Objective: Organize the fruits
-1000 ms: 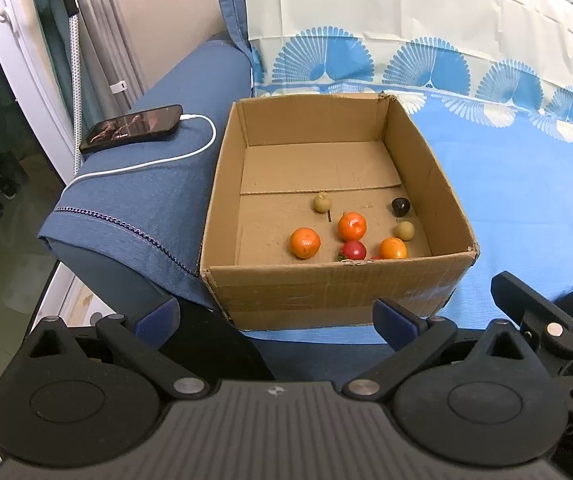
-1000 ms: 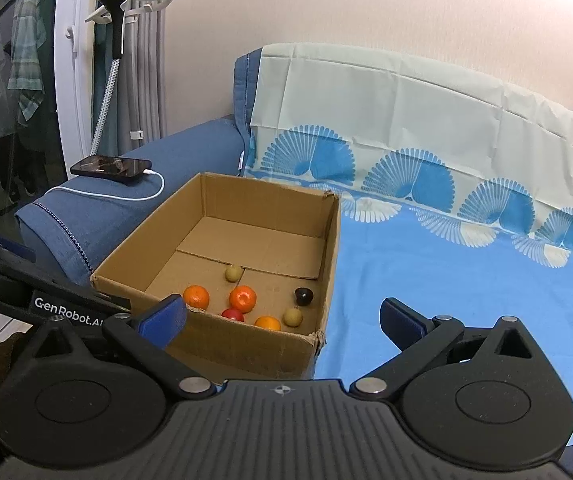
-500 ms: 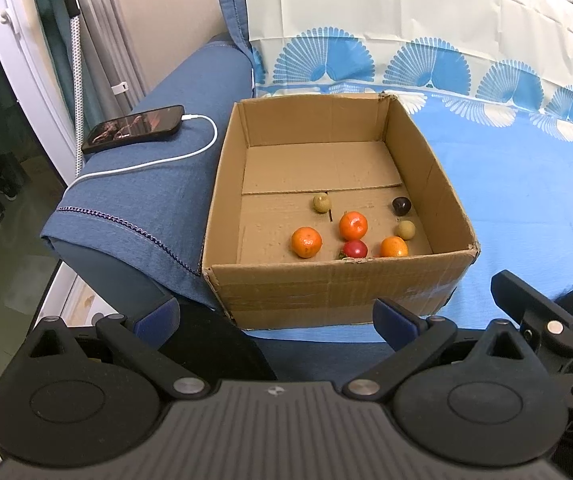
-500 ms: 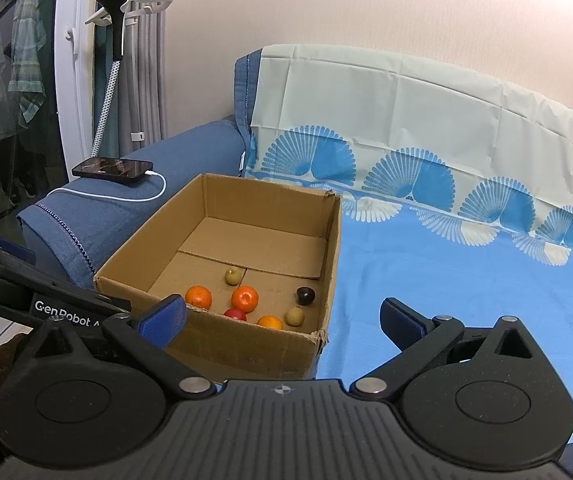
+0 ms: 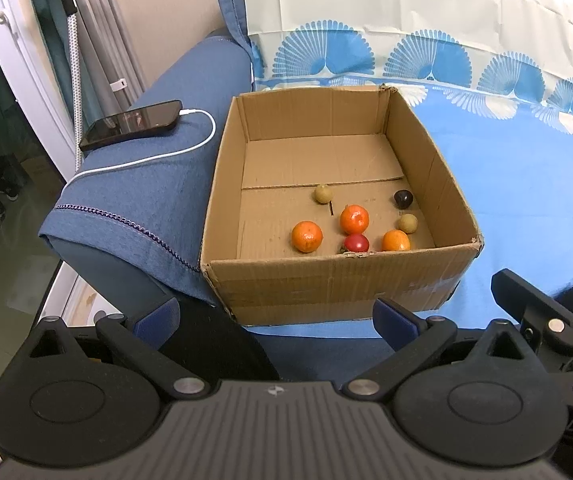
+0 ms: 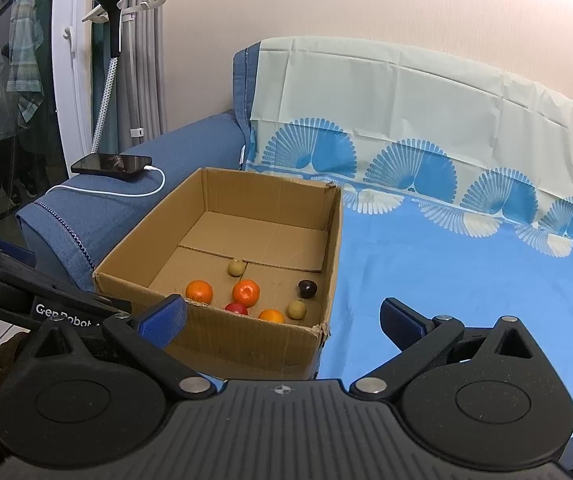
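Fruit [image 5: 353, 219] sits loose in the cardboard box [image 5: 326, 280]; both hand-held grippers [image 5: 278, 316] [image 6: 282, 318] spread, empty, hovering short; next, reach in and pick one

box [image 5: 326, 280]: matt corrugated cardboard | armrest [image 5: 146, 192]: rough denim-like cloth | phone [image 5: 130, 124]: glossy screen

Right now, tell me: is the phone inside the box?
No. The phone lies on the sofa arm beside the box, plugged into a white cable.

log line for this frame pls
left gripper: open, empty | right gripper: open, empty | cardboard box: seven fruits inside | phone: on armrest, charging
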`<state>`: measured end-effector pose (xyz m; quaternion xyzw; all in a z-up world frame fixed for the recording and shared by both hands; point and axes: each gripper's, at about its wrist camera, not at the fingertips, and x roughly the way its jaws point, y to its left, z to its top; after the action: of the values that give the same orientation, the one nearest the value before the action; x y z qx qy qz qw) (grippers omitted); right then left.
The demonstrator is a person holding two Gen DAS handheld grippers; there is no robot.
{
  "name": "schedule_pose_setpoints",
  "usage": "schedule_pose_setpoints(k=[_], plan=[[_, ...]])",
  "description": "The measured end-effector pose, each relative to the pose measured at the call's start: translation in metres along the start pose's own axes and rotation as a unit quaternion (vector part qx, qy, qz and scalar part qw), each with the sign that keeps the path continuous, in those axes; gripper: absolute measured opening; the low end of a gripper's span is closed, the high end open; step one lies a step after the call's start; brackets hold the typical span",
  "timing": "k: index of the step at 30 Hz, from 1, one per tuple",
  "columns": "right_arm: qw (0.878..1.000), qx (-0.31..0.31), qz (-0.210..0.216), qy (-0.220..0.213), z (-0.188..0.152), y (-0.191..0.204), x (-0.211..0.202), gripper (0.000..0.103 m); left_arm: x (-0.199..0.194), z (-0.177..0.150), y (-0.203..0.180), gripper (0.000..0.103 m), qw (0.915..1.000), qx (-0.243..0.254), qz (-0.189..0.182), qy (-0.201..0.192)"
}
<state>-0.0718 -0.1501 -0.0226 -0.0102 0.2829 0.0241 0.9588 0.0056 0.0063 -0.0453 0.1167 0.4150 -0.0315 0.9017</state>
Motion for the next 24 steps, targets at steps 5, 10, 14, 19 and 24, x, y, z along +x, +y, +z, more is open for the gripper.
schedule_pose_setpoints(k=[5, 10, 14, 19, 24], plan=[[1.0, 0.004, 0.001, 0.004, -0.0009, -0.0007, 0.0023, 0.102, 0.0013, -0.0001, -0.0008, 0.103, 1.0, 0.001, 0.001, 0.003], [1.0, 0.007, 0.002, 0.006, -0.0026, -0.0008, 0.0042, 0.102, 0.0026, 0.0001, -0.0025, 0.103, 1.0, 0.005, 0.003, 0.003], [1.0, 0.009, 0.002, 0.007, -0.0032, -0.0019, 0.0051, 0.102, 0.0041, 0.0002, -0.0026, 0.103, 1.0, 0.007, 0.003, 0.004], [1.0, 0.009, 0.002, 0.007, -0.0033, -0.0022, 0.0051, 0.102, 0.0055, 0.0003, -0.0029, 0.103, 1.0, 0.006, 0.005, 0.006], [1.0, 0.01, 0.002, 0.007, -0.0039, -0.0017, 0.0057, 0.102, 0.006, 0.0, -0.0031, 0.103, 0.9999, 0.006, 0.006, 0.007]])
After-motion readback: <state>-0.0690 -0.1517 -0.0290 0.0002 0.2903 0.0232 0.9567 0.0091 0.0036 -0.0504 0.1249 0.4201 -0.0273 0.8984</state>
